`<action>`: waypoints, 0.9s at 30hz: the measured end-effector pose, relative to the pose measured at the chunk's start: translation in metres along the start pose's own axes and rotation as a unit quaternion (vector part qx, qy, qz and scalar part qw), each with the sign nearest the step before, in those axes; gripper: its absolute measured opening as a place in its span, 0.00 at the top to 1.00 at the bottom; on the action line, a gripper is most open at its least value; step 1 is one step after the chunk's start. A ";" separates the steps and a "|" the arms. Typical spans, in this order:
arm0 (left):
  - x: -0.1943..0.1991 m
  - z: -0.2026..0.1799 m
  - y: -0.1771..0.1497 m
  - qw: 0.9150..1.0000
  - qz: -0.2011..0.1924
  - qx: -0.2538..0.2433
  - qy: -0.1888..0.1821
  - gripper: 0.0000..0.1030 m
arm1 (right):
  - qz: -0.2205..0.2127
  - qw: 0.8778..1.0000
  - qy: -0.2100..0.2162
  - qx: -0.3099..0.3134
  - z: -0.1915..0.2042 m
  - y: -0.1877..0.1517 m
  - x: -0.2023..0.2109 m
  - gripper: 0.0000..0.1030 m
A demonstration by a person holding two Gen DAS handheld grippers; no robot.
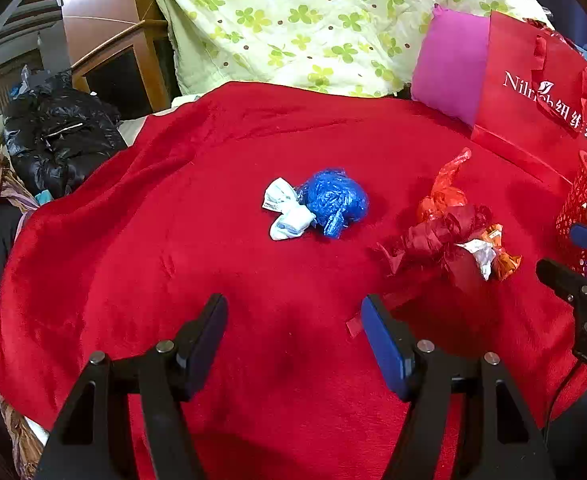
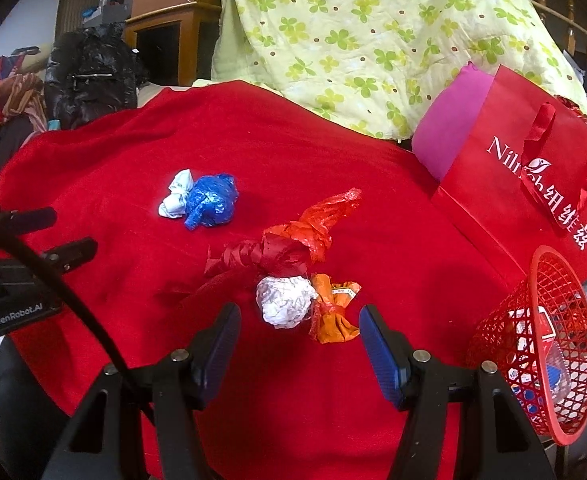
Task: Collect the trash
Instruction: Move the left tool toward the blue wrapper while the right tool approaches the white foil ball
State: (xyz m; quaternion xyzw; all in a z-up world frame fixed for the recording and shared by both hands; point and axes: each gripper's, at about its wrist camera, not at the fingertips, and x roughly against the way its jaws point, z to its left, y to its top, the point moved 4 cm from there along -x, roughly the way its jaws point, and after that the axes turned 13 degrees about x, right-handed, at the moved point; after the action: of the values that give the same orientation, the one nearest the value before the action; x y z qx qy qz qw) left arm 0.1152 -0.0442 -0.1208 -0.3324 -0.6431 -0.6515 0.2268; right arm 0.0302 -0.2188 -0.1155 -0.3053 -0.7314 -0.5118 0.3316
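A blue plastic wad [image 1: 335, 200] [image 2: 210, 199] lies beside a white knotted wrapper [image 1: 285, 210] [image 2: 177, 199] on the red blanket [image 1: 173, 220]. To the right lies a heap: dark red crumpled plastic [image 1: 445, 236] [image 2: 277, 250], an orange-red plastic bag [image 1: 445, 188] [image 2: 329, 212], a white paper ball [image 2: 283, 300] [image 1: 481, 254] and an orange wrapper [image 2: 333, 312] [image 1: 505, 260]. My left gripper [image 1: 293, 322] is open and empty, short of the blue wad. My right gripper [image 2: 299, 330] is open, its fingers either side of the paper ball and orange wrapper, just short of them.
A red mesh basket [image 2: 533, 344] [image 1: 585, 208] with some trash inside stands at the right edge. Behind it are a red paper shopping bag [image 2: 525, 184] [image 1: 541, 92], a pink cushion [image 1: 449, 64] and a green floral quilt [image 1: 293, 20]. Black clothing [image 1: 57, 136] lies left.
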 end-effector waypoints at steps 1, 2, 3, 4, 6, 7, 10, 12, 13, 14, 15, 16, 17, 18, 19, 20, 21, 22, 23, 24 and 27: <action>-0.001 0.000 -0.001 1.000 0.001 0.000 0.000 0.32 | 0.001 1.000 -0.001 0.000 -0.001 0.000 0.000 0.36; -0.001 -0.001 -0.001 1.000 0.002 0.000 0.000 0.32 | 0.001 1.000 -0.001 -0.001 -0.001 -0.001 0.000 0.36; -0.001 -0.001 -0.002 1.000 0.002 0.000 0.001 0.32 | 0.001 1.000 -0.001 -0.001 -0.001 -0.001 -0.001 0.36; -0.002 -0.002 -0.002 1.000 0.003 -0.001 0.001 0.32 | 0.002 1.000 -0.001 -0.002 -0.001 -0.001 -0.001 0.36; -0.002 -0.002 -0.003 1.000 0.004 0.000 0.000 0.32 | 0.002 1.000 0.000 -0.003 -0.002 -0.002 -0.001 0.36; -0.002 -0.002 -0.003 1.000 0.005 0.000 0.000 0.32 | 0.002 1.000 0.000 -0.004 -0.002 -0.003 -0.001 0.36; -0.004 -0.004 -0.005 1.000 0.008 -0.001 0.001 0.32 | 0.003 1.000 0.000 -0.005 -0.002 -0.004 -0.002 0.36; -0.006 -0.004 -0.006 1.000 0.010 -0.001 0.000 0.32 | 0.004 1.000 0.002 -0.006 -0.002 -0.005 -0.003 0.36; -0.007 -0.004 -0.007 1.000 0.011 -0.002 0.000 0.32 | 0.005 1.000 0.002 -0.007 -0.002 -0.006 -0.003 0.36; -0.007 -0.005 -0.008 1.000 0.012 -0.002 0.000 0.32 | 0.006 1.000 0.003 -0.007 -0.003 -0.006 -0.004 0.36; -0.008 -0.005 -0.008 1.000 0.013 -0.003 0.000 0.32 | 0.008 1.000 0.003 -0.007 -0.003 -0.007 -0.005 0.36; -0.009 -0.006 -0.009 1.000 0.015 -0.003 0.000 0.32 | 0.009 1.000 0.003 -0.008 -0.003 -0.007 -0.006 0.36; -0.010 -0.006 -0.010 1.000 0.015 -0.003 0.000 0.32 | 0.010 1.000 0.003 -0.008 -0.003 -0.008 -0.006 0.36; -0.010 -0.006 -0.010 1.000 0.016 -0.003 0.000 0.32 | 0.011 1.000 0.003 -0.008 -0.003 -0.009 -0.007 0.36; -0.011 -0.007 -0.010 1.000 0.017 -0.003 0.000 0.32 | 0.011 1.000 0.003 -0.009 -0.003 -0.009 -0.007 0.36; -0.011 -0.007 -0.010 1.000 0.017 -0.004 0.000 0.32 | 0.012 1.000 0.003 -0.010 -0.004 -0.009 -0.008 0.36; -0.012 -0.007 -0.011 1.000 0.019 -0.004 0.000 0.32 | 0.013 1.000 0.004 -0.010 -0.004 -0.009 -0.008 0.36; -0.012 -0.007 -0.011 1.000 0.019 -0.004 0.000 0.32 | 0.013 1.000 0.004 -0.010 -0.005 -0.010 -0.009 0.36; -0.013 -0.007 -0.012 1.000 0.020 -0.003 0.000 0.32 | 0.014 1.000 0.004 -0.010 -0.005 -0.010 -0.009 0.36; -0.013 -0.007 -0.012 1.000 0.021 -0.004 0.000 0.32 | 0.015 1.000 0.004 -0.010 -0.005 -0.010 -0.010 0.36; -0.016 -0.007 -0.014 1.000 0.024 -0.005 -0.001 0.32 | 0.017 1.000 0.005 -0.010 -0.005 -0.011 -0.012 0.36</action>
State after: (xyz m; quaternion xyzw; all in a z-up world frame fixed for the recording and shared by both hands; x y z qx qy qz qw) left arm 0.1148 -0.0525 -0.1412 -0.3494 -0.6322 -0.6485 0.2402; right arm 0.0291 -0.2280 -0.1297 -0.3184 -0.7195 -0.5151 0.3402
